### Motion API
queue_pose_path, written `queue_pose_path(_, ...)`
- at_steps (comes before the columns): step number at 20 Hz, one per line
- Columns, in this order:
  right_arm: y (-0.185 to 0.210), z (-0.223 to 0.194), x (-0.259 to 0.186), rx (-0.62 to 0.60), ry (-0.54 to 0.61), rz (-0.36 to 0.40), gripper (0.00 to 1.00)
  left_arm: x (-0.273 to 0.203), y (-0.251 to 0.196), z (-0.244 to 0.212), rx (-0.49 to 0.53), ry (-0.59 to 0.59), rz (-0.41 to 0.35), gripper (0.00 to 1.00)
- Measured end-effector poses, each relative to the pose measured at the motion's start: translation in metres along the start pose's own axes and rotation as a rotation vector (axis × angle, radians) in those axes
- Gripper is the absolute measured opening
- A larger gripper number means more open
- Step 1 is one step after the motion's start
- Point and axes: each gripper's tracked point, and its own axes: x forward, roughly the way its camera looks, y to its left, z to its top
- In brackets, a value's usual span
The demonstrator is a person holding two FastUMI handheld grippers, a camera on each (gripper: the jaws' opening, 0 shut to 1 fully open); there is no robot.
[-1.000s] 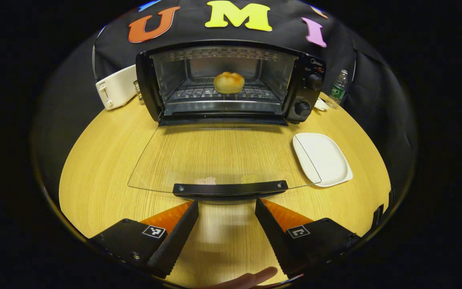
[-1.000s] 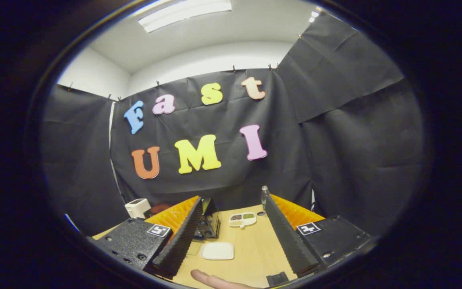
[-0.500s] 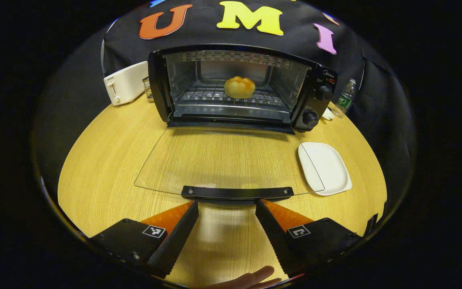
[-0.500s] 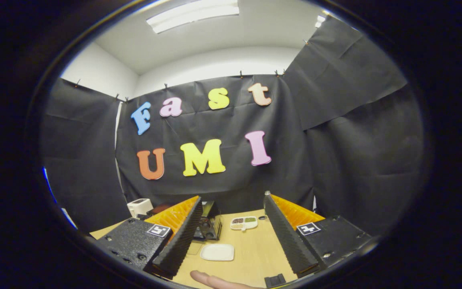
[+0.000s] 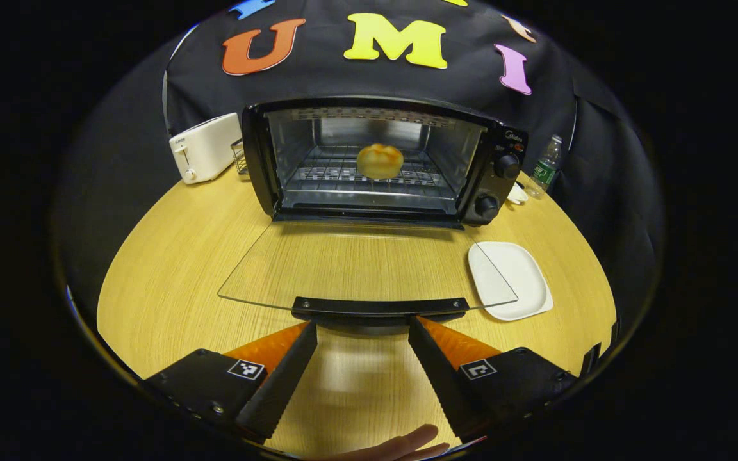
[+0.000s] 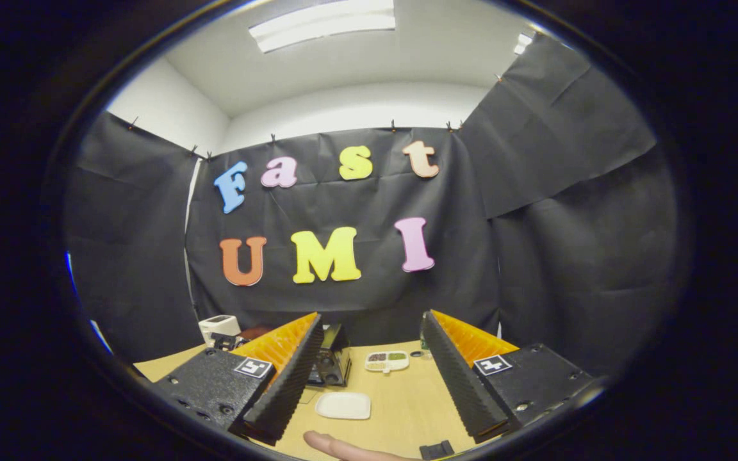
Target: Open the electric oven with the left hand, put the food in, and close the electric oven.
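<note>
The black electric oven (image 5: 382, 160) stands at the back of the round wooden table (image 5: 170, 256). Its glass door (image 5: 369, 266) lies folded down flat toward me, and a golden bun (image 5: 380, 160) rests on the wire rack inside. My left gripper (image 5: 361, 333) is open, its tips just short of the door's black handle (image 5: 378, 306) and below it, touching nothing. My right gripper (image 6: 369, 326) is open and empty, raised and tilted up toward the booth wall. Past its left finger a corner of the oven (image 6: 329, 362) shows.
A white plate (image 5: 515, 280) lies right of the door, partly under its corner. A white toaster (image 5: 205, 147) sits left of the oven, a water bottle (image 5: 545, 168) to its right. A small divided dish (image 6: 387, 361) lies at the back. A hand's fingertip (image 5: 407, 443) shows at the bottom.
My left gripper has drawn slightly back and tilted up, so the oven sits lower in view. The right gripper has tilted a little farther upward. Both stay open.
</note>
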Motion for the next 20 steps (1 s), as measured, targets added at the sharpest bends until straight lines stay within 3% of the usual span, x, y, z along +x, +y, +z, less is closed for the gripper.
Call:
queue_pose_path(10,0.007,-0.021,0.006,-0.013,0.046,0.019,0.96,-0.012,-0.001,0.027,-0.002,-0.063,-0.010,0.95)
queue_pose_path(11,0.006,-0.021,0.006,-0.010,0.050,0.017,0.96,-0.014,-0.001,0.030,-0.001,-0.070,-0.009,0.87)
queue_pose_path(12,0.006,-0.021,0.006,-0.010,0.052,0.016,0.96,-0.014,-0.001,0.036,0.001,-0.081,-0.009,0.95)
queue_pose_path(20,0.008,-0.012,-0.003,-0.039,0.018,0.043,0.96,-0.019,-0.005,0.085,-0.004,-0.288,-0.053,0.97)
